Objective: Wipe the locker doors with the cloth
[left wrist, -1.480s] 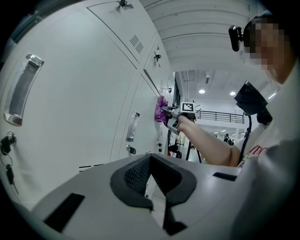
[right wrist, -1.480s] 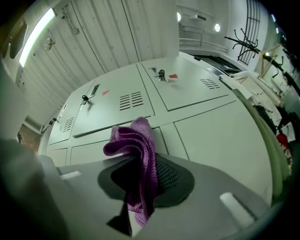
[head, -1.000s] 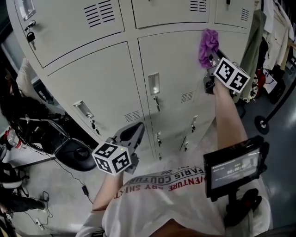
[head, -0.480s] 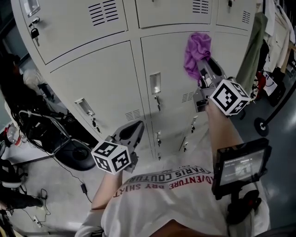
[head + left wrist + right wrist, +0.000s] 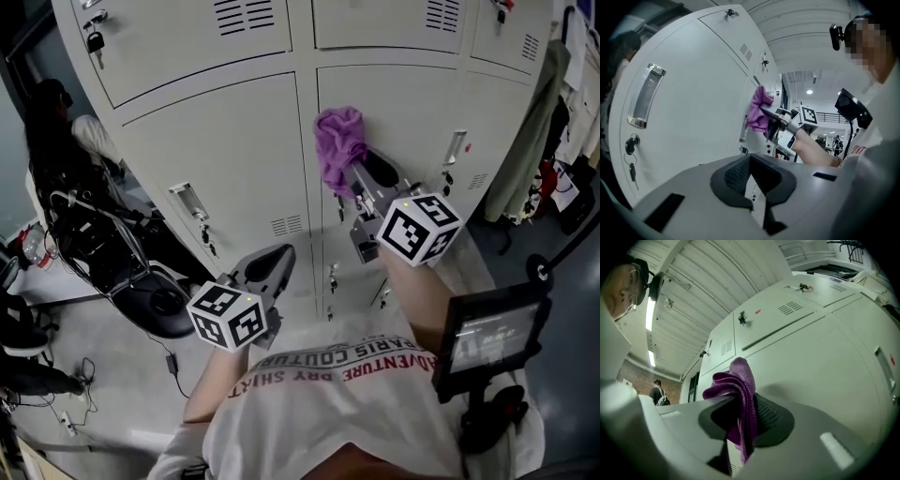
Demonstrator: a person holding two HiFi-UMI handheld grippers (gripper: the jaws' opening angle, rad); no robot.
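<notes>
Wiping is in hand: right gripper [image 5: 359,180] pinches the cloth [image 5: 337,141] against a door [image 5: 412,112]; left gripper [image 5: 272,265] hangs pressed together, empty. Next, I judge, sweep along the door.

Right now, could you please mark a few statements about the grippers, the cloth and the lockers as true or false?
1. The right gripper is shut on the purple cloth. True.
2. The left gripper holds a second cloth. False: its jaws are together with nothing between them.
3. The purple cloth lies against a locker door. True.
4. The locker door under the cloth stands open. False: it is closed, flush with its neighbours.
</notes>
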